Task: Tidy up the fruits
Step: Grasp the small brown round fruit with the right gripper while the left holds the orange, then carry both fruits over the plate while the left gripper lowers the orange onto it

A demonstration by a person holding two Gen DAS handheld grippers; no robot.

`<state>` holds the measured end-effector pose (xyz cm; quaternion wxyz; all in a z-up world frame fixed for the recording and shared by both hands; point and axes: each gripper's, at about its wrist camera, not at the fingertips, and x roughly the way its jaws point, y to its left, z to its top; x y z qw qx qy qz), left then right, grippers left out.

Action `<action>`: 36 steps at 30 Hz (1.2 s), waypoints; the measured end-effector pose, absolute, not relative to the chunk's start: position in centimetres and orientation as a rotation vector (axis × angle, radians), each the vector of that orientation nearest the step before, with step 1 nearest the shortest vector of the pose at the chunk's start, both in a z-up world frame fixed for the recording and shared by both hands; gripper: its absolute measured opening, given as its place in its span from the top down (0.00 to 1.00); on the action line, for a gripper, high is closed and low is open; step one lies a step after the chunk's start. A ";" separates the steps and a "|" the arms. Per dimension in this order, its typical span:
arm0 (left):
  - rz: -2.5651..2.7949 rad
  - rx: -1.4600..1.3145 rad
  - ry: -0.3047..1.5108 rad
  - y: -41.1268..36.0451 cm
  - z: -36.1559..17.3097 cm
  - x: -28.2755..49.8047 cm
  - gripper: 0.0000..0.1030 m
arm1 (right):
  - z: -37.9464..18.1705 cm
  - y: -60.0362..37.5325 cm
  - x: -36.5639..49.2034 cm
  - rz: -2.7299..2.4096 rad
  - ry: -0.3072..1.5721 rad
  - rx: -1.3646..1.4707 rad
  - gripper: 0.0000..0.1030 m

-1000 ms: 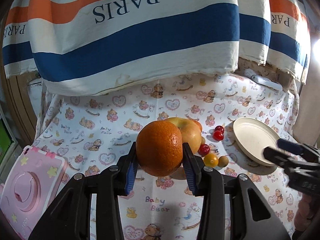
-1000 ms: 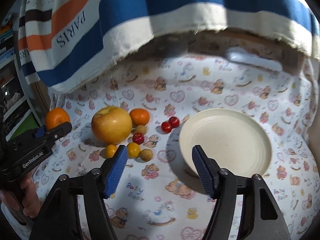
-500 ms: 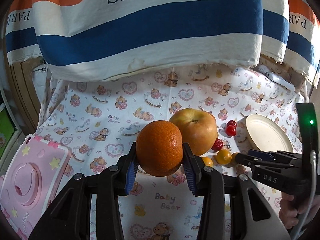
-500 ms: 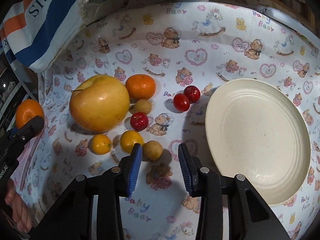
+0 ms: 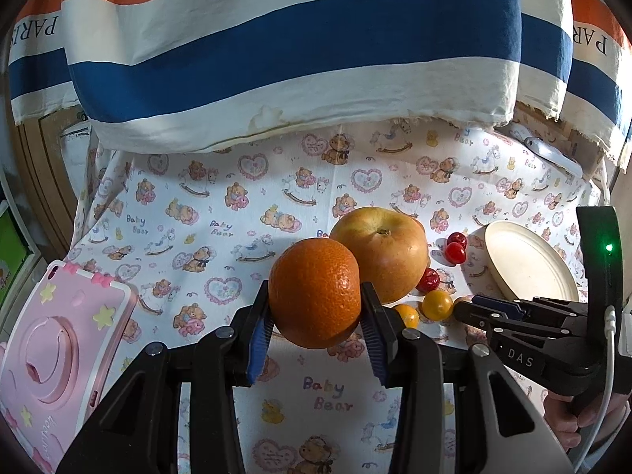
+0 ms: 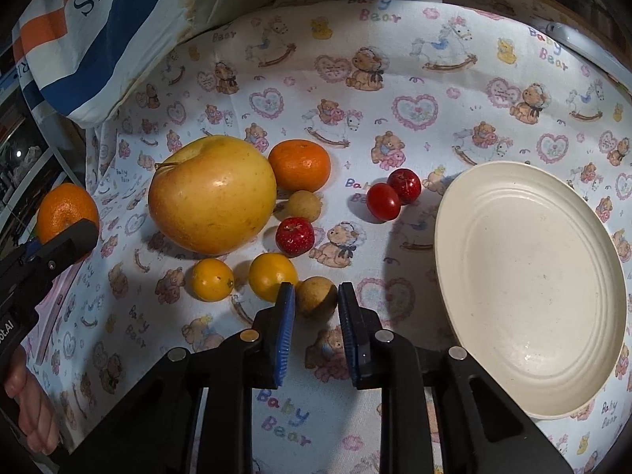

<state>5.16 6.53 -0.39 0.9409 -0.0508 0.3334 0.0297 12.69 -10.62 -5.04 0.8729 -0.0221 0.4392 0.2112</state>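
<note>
My left gripper is shut on an orange tangerine, held above the bear-print cloth. In the right wrist view that tangerine shows at the far left. My right gripper is down on the cloth, both blue pads pressed on a small brown round fruit. Behind it lie two yellow fruits, a red one, a big yellow apple, a second tangerine, another brown fruit and two red ones. A cream plate lies to the right with nothing on it.
A pink case lies at the cloth's left edge. A striped PARIS cloth hangs over the back. A white object sits at the back right. A person's hand holds the left gripper's handle.
My right gripper came down and left from in front of the plate to the small fruits, and its jaws closed on the brown fruit. The left gripper kept its tangerine, nearly still.
</note>
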 end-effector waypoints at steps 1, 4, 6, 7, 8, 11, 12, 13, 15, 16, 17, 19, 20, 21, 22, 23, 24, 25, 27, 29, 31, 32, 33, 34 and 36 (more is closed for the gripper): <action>0.058 -0.102 0.678 6.5 -0.4 5.1 0.61 | -5.0 -10.7 12.6 0.444 0.920 -0.041 0.78; 0.044 -0.102 0.668 6.4 -0.1 4.8 0.61 | -4.9 -11.2 12.0 0.451 0.907 -0.038 0.78; 0.026 -0.103 0.661 6.2 0.1 4.6 0.61 | -4.6 -11.6 11.3 0.452 0.892 -0.050 0.78; 0.021 -0.097 0.656 6.0 0.2 4.5 0.61 | -4.5 -11.9 10.9 0.455 0.884 -0.058 0.78; 0.020 -0.089 0.651 5.8 0.2 4.4 0.61 | -4.4 -12.0 10.5 0.457 0.878 -0.064 0.78; 0.008 -0.086 0.652 5.5 0.2 4.3 0.61 | -4.0 -12.7 9.3 0.458 0.856 -0.077 0.78; 0.001 -0.087 0.654 5.4 0.1 4.3 0.61 | -3.9 -13.1 8.9 0.459 0.852 -0.071 0.78; -0.002 -0.084 0.655 5.3 0.1 4.2 0.61 | -3.9 -13.4 8.6 0.461 0.852 -0.060 0.78; 0.000 -0.065 0.650 4.9 0.1 4.2 0.61 | -3.8 -14.2 8.3 0.465 0.853 -0.036 0.78; 0.008 -0.053 0.643 4.8 0.1 4.2 0.61 | -3.8 -14.4 8.1 0.461 0.847 -0.031 0.78; 0.021 -0.039 0.636 4.7 0.0 4.2 0.61 | -3.7 -14.7 7.8 0.459 0.836 -0.030 0.78; 0.033 -0.033 0.631 4.7 0.0 4.2 0.61 | -3.5 -15.1 7.3 0.465 0.817 -0.029 0.78; 0.026 -0.038 0.632 4.7 0.0 4.2 0.61 | -3.3 -15.3 7.0 0.467 0.807 -0.025 0.78; 0.019 -0.038 0.627 4.6 0.1 4.1 0.61 | -3.2 -15.5 6.9 0.467 0.801 -0.017 0.78; 0.016 -0.032 0.617 4.7 0.2 3.9 0.61 | -3.1 -15.6 6.8 0.467 0.796 -0.011 0.78; 0.022 -0.019 0.603 4.5 0.4 3.7 0.61 | -2.9 -15.8 6.6 0.468 0.787 -0.005 0.78; 0.023 -0.007 0.590 4.3 0.6 3.5 0.61 | -2.7 -15.9 6.4 0.471 0.780 -0.003 0.78; 0.020 0.001 0.581 4.2 0.7 3.3 0.61 | -2.5 -16.1 6.2 0.474 0.766 -0.005 0.78; 0.008 0.002 0.568 4.1 1.1 2.9 0.61 | -1.9 -16.5 5.7 0.474 0.733 -0.011 0.78; 0.003 0.000 0.543 4.0 1.6 2.3 0.61 | -1.3 -16.9 5.3 0.467 0.701 -0.012 0.78; -0.008 0.001 0.510 3.7 2.3 1.5 0.61 | -0.7 -17.6 4.9 0.457 0.671 -0.004 0.78; -0.014 0.003 0.491 3.6 2.6 1.0 0.61 | -0.3 -18.1 4.7 0.453 0.657 0.002 0.78; -0.017 0.004 0.472 3.5 3.0 0.6 0.61 | 0.1 -18.5 4.6 0.448 0.646 0.006 0.78; -0.021 -0.001 0.453 3.3 3.5 0.1 0.61 | 0.4 -18.9 4.6 0.442 0.634 0.009 0.78; -0.044 -0.014 0.429 3.0 4.4 -0.6 0.61 | 1.3 -19.8 4.5 0.424 0.605 0.008 0.78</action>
